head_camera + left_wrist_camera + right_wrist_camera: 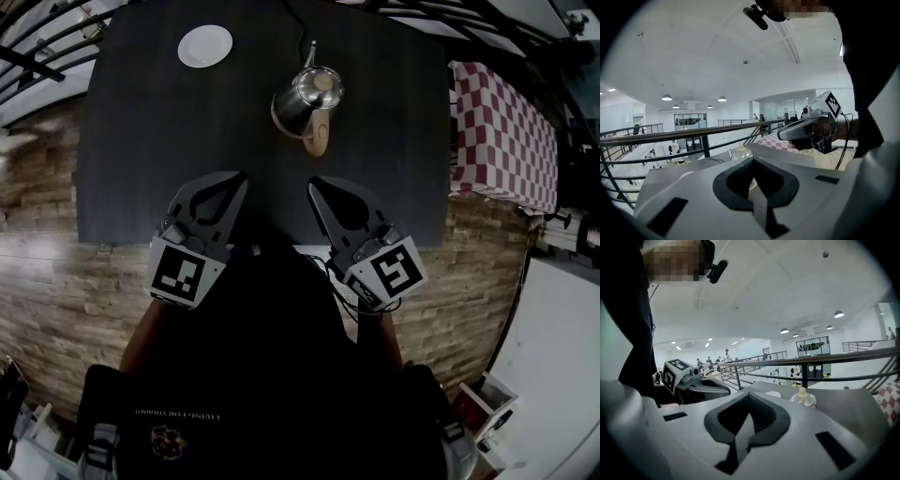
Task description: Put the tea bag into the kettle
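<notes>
With fingers closed on nothing, the left gripper [237, 177] and right gripper [315, 184] hang on the near side of the kettle [307, 94], whose handle [319, 139] points back toward the right one, the nearer; no tea bag shows, though it may lie on the plate [205, 45] beyond the kettle to its left.

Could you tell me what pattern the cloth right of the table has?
The cloth is red-and-white checked; the head view shows it best.
</notes>
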A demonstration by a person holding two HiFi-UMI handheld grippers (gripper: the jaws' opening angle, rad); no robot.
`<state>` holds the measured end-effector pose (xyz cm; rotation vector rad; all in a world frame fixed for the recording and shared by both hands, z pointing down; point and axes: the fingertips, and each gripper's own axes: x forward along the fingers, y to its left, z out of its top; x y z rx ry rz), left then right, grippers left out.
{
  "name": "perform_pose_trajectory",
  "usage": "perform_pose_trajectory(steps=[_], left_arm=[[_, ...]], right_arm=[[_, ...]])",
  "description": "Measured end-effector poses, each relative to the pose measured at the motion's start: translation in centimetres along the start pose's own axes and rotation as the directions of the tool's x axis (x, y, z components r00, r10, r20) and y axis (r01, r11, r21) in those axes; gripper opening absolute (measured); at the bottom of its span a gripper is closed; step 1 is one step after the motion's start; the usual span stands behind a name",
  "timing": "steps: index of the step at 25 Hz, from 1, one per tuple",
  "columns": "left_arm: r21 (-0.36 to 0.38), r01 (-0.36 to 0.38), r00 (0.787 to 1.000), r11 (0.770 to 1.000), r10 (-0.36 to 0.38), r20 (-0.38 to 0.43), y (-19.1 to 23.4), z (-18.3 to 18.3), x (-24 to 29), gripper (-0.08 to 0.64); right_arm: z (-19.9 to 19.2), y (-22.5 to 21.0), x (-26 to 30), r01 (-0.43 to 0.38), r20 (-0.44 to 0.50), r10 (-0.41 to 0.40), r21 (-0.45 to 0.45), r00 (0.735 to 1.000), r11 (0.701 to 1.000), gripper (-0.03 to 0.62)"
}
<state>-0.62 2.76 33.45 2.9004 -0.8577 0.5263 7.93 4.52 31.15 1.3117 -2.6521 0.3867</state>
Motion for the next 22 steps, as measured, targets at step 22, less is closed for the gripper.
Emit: perform_pose_trajectory(steps=[22], left_arm=[[-0.013, 0.002, 1.0, 1.0, -0.002, 0.023, 0.4, -0.7, -2.4, 0.005]], right_arm=[[0.3, 2.5, 0.8, 0.0, 0.004, 0.0, -0.028, 1.0, 1.0, 0.017]])
